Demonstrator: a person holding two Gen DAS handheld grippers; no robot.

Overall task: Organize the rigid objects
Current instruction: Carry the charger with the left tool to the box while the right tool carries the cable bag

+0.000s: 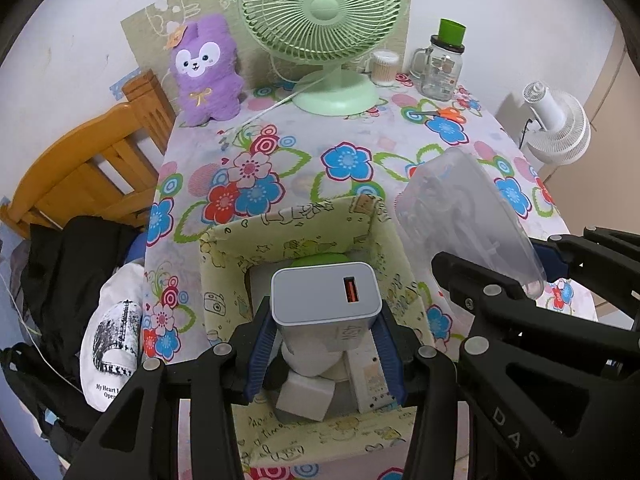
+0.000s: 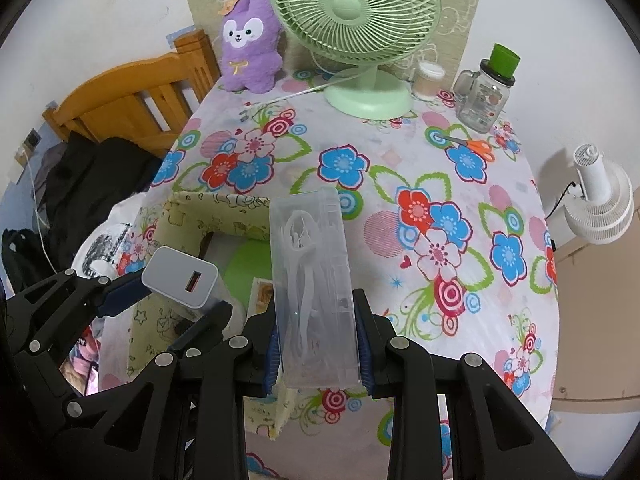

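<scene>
My left gripper [image 1: 325, 336] is shut on a grey USB charger block [image 1: 326, 294], held above the open yellow patterned storage box [image 1: 224, 268]. Inside the box lie a green object [image 1: 320, 260], a white roll and small white boxes. My right gripper [image 2: 318, 346] is shut on a clear plastic case [image 2: 312, 280] with white items inside, just right of the box [image 2: 188, 216]. The charger [image 2: 182, 278] and the left gripper [image 2: 160, 312] appear at the left of the right wrist view. The clear case [image 1: 468, 220] and the right gripper [image 1: 520, 296] appear at the right of the left wrist view.
The floral tablecloth [image 2: 400, 168] covers the table. At the back stand a green desk fan [image 1: 320, 28], a purple plush toy [image 1: 206, 72], a cotton swab tub [image 1: 384, 68] and a glass jar mug [image 1: 440, 68]. Orange scissors [image 2: 472, 145] lie near the jar. A wooden chair [image 1: 92, 160] stands left.
</scene>
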